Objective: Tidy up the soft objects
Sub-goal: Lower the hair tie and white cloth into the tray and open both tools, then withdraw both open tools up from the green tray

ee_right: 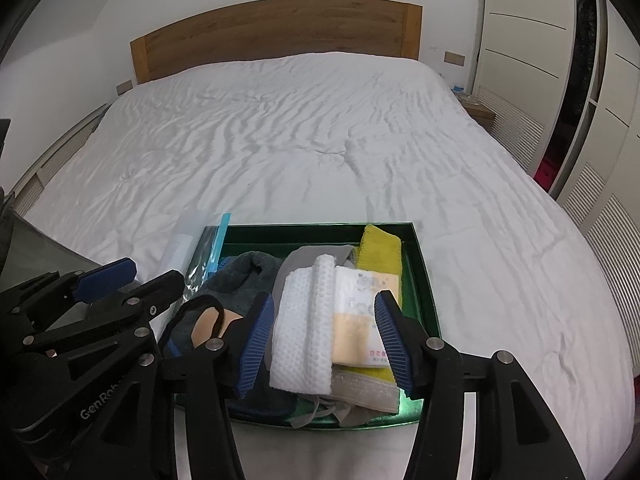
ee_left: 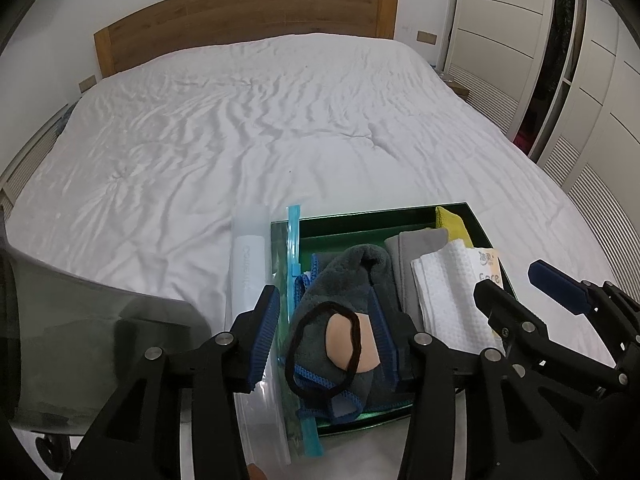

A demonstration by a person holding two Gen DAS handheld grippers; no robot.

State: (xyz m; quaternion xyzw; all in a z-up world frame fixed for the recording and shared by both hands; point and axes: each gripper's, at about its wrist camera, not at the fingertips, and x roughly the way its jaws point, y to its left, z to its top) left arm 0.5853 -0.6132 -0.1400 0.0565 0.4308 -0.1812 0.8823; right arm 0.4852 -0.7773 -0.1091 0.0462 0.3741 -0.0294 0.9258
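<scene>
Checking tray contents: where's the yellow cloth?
In both views, the yellow cloth lies in the green tray's far right corner, behind the tissue pack.

I count one green tray on one bed; in it one dark grey towel, one yellow cloth, one white waffle cloth, one tissue pack; left of it, one zip bag.

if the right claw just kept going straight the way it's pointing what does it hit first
Most likely the folded white cloth lying in the green tray, right between the open right claw fingers. The tissue pack sits beside it; depth is hard to judge.
</scene>
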